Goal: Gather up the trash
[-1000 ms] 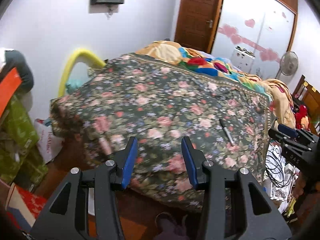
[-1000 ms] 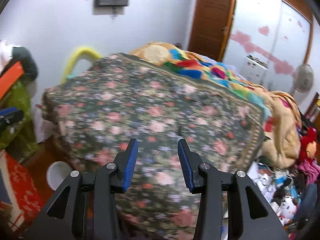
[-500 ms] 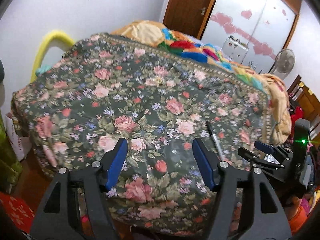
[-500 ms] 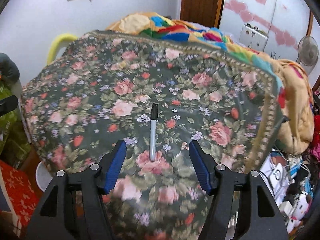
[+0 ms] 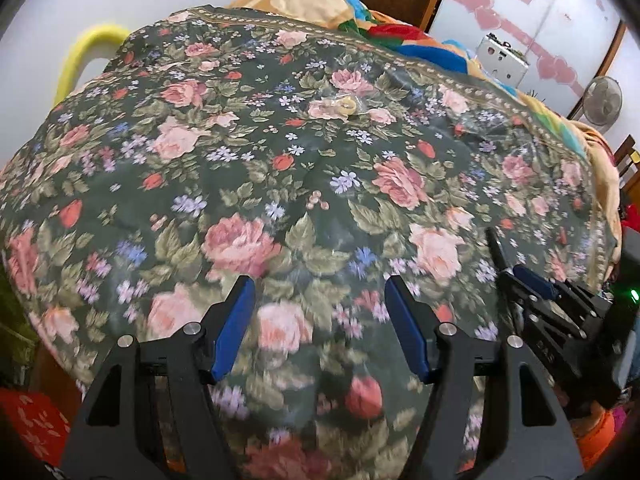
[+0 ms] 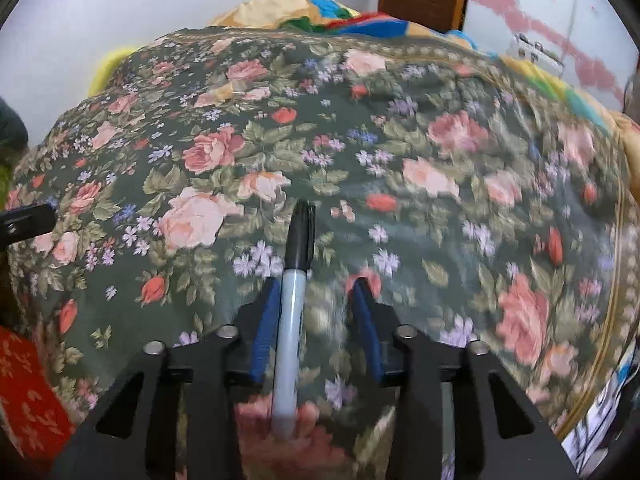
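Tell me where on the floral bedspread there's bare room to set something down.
The floral bedspread is free across its left and middle, from the yellow bar side to the left gripper. Occupied spots: the clear wrapper toward the far edge, and the near right, where the marker lies between the open fingers of the right gripper.

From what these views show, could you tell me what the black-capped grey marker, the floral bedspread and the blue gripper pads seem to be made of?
The black-capped grey marker looks like smooth plastic: a matte pale barrel under a darker cap.
The floral bedspread looks like soft printed woven fabric, probably cotton or a blend; it wrinkles and drapes over the edge.
The blue pads on the left gripper look like matte rubber or soft plastic; the look leaves it open.
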A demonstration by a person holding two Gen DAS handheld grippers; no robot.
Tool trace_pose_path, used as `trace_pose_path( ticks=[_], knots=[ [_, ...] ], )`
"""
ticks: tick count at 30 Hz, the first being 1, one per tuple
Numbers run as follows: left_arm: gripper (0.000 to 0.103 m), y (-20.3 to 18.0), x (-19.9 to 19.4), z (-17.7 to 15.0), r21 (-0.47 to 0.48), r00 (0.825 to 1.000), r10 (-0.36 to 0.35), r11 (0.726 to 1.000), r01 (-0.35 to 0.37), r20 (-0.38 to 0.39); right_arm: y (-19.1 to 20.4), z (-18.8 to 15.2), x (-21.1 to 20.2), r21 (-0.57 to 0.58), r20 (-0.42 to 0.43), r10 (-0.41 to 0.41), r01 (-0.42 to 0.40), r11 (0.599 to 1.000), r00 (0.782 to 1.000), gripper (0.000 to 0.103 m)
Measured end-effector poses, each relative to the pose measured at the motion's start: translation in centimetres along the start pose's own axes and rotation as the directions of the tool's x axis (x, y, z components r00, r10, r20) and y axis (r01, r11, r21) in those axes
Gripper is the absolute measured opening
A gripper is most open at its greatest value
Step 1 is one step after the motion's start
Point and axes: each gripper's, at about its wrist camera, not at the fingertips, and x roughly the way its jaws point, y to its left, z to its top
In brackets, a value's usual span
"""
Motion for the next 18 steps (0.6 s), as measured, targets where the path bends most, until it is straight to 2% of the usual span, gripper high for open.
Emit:
trace_pose_path(
  ticks=[2,6,8,11,14,18],
  knots=[
    [0.066,-0.7,0.9,1.0,0.026,1.0,0.003,1.0,-0.003,-0.002,0.4,0.2,0.2,-0.04,0.014,0.018,-0.017,0.999,1.0,0.012],
    [0.066,-2.5,2.1,3.4,0.103,1.0,0.003,0.995,-0.004,0.008,0.4,0.6,0.3,-0.043,0.009,0.019,-0.019,0.999,1.0,0.011],
    [0.066,-3.3,2.8,5.0,0.137,1.0,-0.002,0.991,0.0,0.016,-0.5,1.4,0.9,0.005,-0.002,0.045,-0.045,0.999,0.999,0.011],
    [0.066,-4.0,4.4,7.8,0.17,1.0,-0.009,0.985,0.005,0.022,-1.8,2.4,0.8,0.074,0.02,0.037,-0.039,0.996,0.999,0.011],
    [0.066,-4.2,6.3,10.5,0.17,0.999,0.0,0.985,-0.005,0.032,-3.3,3.1,0.3,0.145,0.051,0.039,-0.047,0.988,0.998,0.011],
    [0.066,-3.7,9.5,14.0,0.095,1.0,-0.014,0.995,0.012,0.023,-4.5,3.6,-0.5,0.198,0.105,0.011,-0.032,0.98,0.994,0.011]
  ],
)
